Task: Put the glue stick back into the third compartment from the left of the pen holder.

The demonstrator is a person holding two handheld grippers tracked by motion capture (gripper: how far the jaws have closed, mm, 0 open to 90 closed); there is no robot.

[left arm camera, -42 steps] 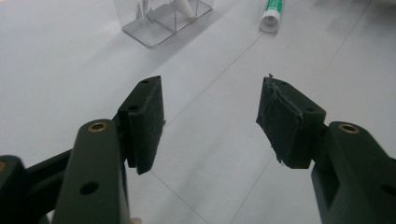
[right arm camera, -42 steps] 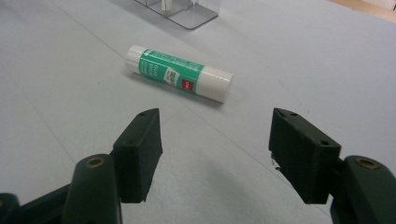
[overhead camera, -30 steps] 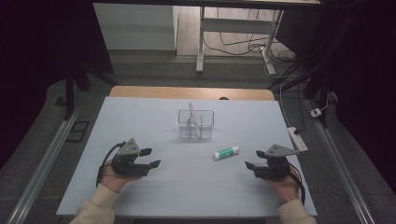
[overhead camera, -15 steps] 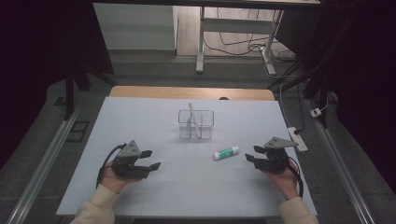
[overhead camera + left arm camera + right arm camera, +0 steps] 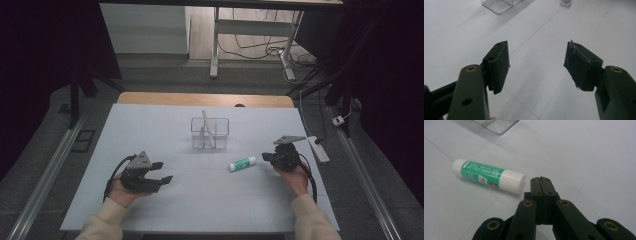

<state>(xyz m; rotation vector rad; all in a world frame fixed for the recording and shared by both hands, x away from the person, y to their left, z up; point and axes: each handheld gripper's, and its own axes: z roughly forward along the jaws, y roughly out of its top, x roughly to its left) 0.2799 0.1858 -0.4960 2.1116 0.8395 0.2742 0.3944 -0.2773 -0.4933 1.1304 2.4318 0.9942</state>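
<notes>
1. Glue stick was seen lying flat on the white counter, just in front and to the right of the clear box, cap end turned toward the right claw.
2. Right claw was found clenched on nothing, pads pressed together in the right gripper view; jaws had just been closing with no thing between them. Tips were parked just beside the glue stick's cap, apart from it as far as could be told. Judged: the stick was to be nudged or lined up, not gripped, since shut jaws cannot take it.
3. Left claw was held released and empty, well left of the glue stick and low over the counter. Its pads stood apart over bare surface; jaws had just been opening a little. Judged: kept ready, out of the right hand's way.
4. Clear box was seen upright behind the glue stick, with a white stick-like item leaning inside. Judged: likely destination for the glue stick.
</notes>
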